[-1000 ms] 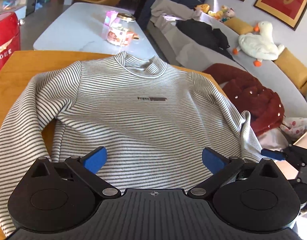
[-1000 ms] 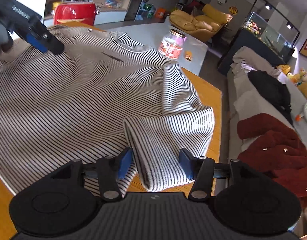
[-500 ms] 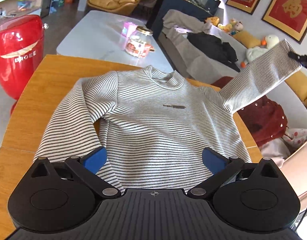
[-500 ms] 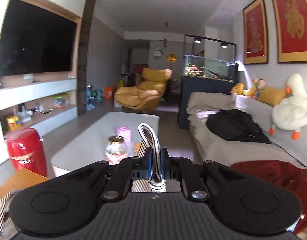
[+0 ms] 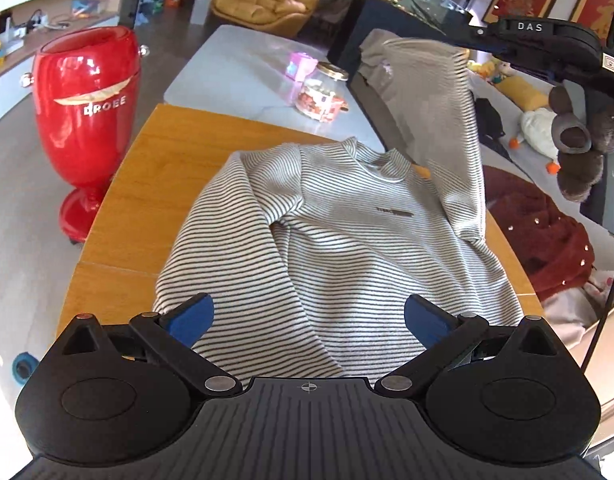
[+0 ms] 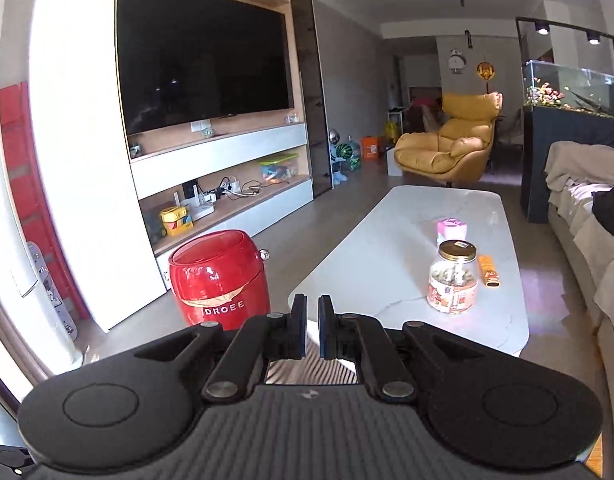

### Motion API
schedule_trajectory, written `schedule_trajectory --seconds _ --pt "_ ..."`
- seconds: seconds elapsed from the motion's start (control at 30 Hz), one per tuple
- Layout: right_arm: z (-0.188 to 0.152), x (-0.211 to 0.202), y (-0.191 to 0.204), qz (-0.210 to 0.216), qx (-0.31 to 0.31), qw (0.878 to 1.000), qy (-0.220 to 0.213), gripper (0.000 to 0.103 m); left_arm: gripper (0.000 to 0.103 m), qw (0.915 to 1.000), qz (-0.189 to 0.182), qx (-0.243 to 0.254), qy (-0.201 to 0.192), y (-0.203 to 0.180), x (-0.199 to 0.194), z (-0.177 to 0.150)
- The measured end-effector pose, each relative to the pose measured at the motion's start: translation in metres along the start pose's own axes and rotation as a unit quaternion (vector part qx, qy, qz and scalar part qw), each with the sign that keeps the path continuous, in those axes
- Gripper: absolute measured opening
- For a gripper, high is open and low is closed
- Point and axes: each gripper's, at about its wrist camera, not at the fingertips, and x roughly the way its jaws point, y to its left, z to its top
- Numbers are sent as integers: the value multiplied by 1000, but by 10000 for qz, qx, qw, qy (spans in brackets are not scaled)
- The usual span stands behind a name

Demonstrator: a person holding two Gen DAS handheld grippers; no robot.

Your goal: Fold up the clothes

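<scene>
The right tongs (image 6: 312, 330), pinching the sleeve (image 5: 439, 120), hold it high right of the shirt (image 5: 347, 248); the left tongs (image 5: 307, 316), spread, hover at the hem.

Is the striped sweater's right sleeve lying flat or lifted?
Lifted: the right sleeve hangs from the right gripper, above the striped sweater.

The red barrel-shaped bin (image 5: 87, 96) is showing "DROEE" in pale letters under a winged emblem; right of it, the right gripper (image 5: 547, 46) is carrying "DAS" in white; the striped sweater's (image 5: 339, 240) chest print is staying unreadable.
</scene>
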Motion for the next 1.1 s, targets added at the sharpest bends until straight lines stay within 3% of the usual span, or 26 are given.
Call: schedule_trajectory --seconds 0.13,0.3,0.43,0.57,0.63,0.7,0.73,0.8,0.87,0.97,1.1 --pt "-5 4 8 -73 -107 9999 30 10 103 9999 26 -110 38 8 0 -1" --pt "-25 5 -18 -377 60 9987 338 10 103 9998 -17 -170 52 12 3 -2" --pt "-79 4 -71 -779 614 9904 962 18 103 9997 -63 -217 63 15 5 -3" --pt "-144 6 -114 -1355 951 9713 1708 19 103 9996 -98 -243 77 17 8 -2" --pt "-158 -5 -125 -1577 1123 9671 1648 44 103 9997 -86 -220 53 16 8 0" --pt "-158 -18 -120 -1638 1203 9661 1591 45 103 9998 -66 -209 22 15 7 3" --pt "-154 -25 -112 -1572 1175 9681 1558 44 103 9998 -44 -207 -6 16 5 6" --pt "-149 -40 -88 -963 1333 9750 1491 44 103 9998 24 -202 -77 17 1 10" --pt "-156 -38 -68 -465 1735 9693 1681 44 103 9996 107 -224 -161 19 -3 13" --pt "-171 -28 -39 208 2386 9490 2048 44 103 9989 214 -332 -267 25 -9 19" --pt "-191 -14 0 1101 3215 9066 2503 44 103 9974 391 -460 -392 30 -18 26"
